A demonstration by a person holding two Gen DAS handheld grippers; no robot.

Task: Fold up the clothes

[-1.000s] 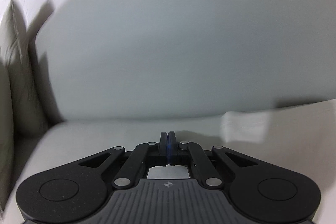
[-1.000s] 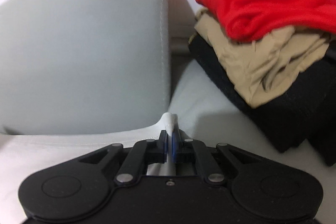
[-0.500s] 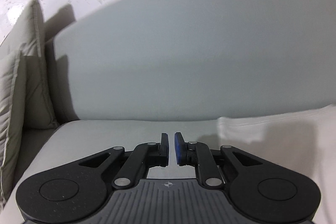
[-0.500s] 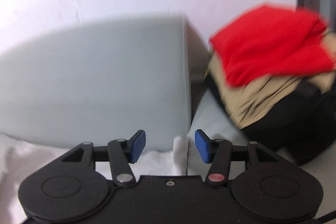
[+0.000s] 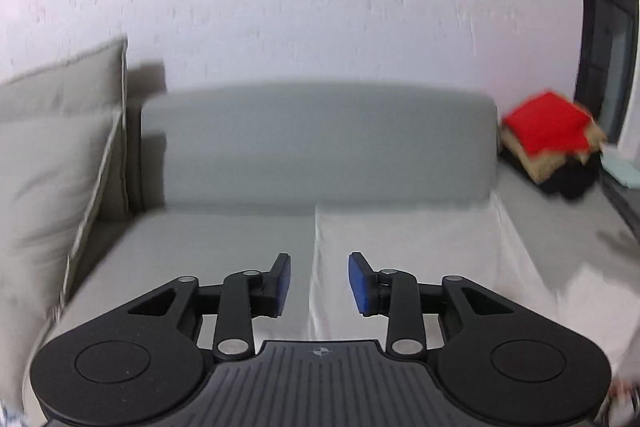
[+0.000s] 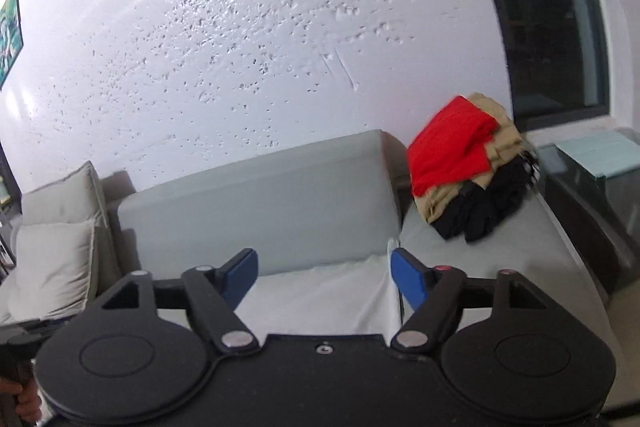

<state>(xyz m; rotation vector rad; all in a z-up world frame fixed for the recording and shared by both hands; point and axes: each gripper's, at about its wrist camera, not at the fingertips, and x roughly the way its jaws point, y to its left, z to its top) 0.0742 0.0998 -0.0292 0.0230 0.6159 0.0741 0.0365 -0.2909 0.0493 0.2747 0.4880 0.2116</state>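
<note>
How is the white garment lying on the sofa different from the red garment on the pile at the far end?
The white garment lies spread flat, directly on the sofa seat; the red garment is bunched up on top of a pile, over a tan garment and a black one. The white one lies before the grey back cushion, the red one beyond its end. Neither is gripped.

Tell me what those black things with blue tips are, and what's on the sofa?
Those are two claws that a person holds, one in each hand. A small camera sits on each, looking forward along its fingers, so you get one picture per hand. The left claw and the right claw are both opening, and neither holds anything. Below them a white cloth garment lies spread flat on the grey fabric sofa. At the sofa's far right end sits a pile of clothes: a red folded garment on top, a tan one under it, black ones at the bottom. Beige cushions lean at the left end.
</note>
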